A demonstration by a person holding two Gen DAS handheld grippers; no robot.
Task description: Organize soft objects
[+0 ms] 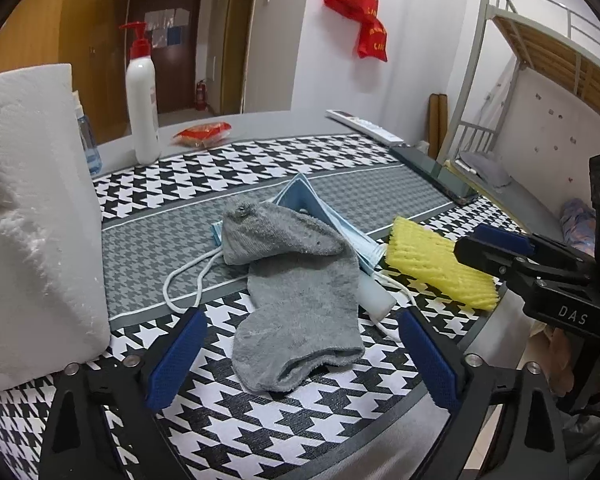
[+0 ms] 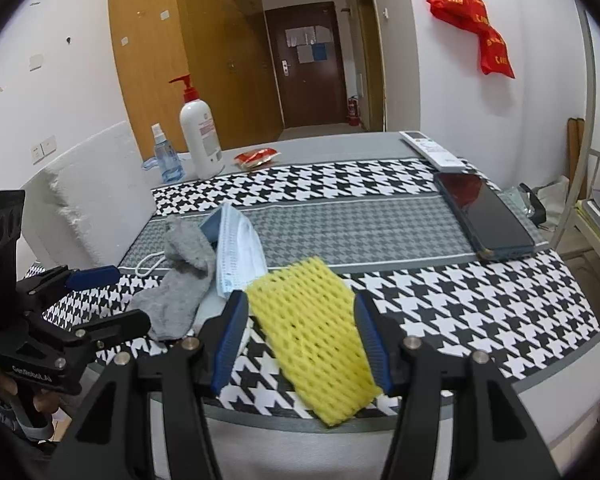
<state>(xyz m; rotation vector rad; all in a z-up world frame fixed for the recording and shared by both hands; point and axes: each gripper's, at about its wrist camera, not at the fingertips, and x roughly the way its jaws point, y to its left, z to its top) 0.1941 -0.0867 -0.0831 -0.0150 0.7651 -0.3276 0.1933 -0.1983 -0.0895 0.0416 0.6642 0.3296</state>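
Note:
A grey sock (image 1: 296,288) lies on the houndstooth cloth (image 1: 300,420), over a blue face mask (image 1: 324,216) with white ear loops. My left gripper (image 1: 300,356) is open, its blue pads on either side of the sock's cuff. A yellow foam net (image 2: 320,332) lies at the table's near edge. My right gripper (image 2: 300,336) is open with its pads flanking the net; it also shows in the left wrist view (image 1: 496,248). The sock (image 2: 176,292), the mask (image 2: 240,252) and my left gripper (image 2: 100,300) show at the left of the right wrist view.
A paper towel roll (image 1: 32,220) stands at the left. A pump bottle (image 2: 200,140), a spray bottle (image 2: 166,160) and a red packet (image 2: 256,158) sit at the back. A remote (image 2: 432,150) and a phone (image 2: 484,216) lie at the right. A small white tube (image 1: 376,298) lies beside the sock.

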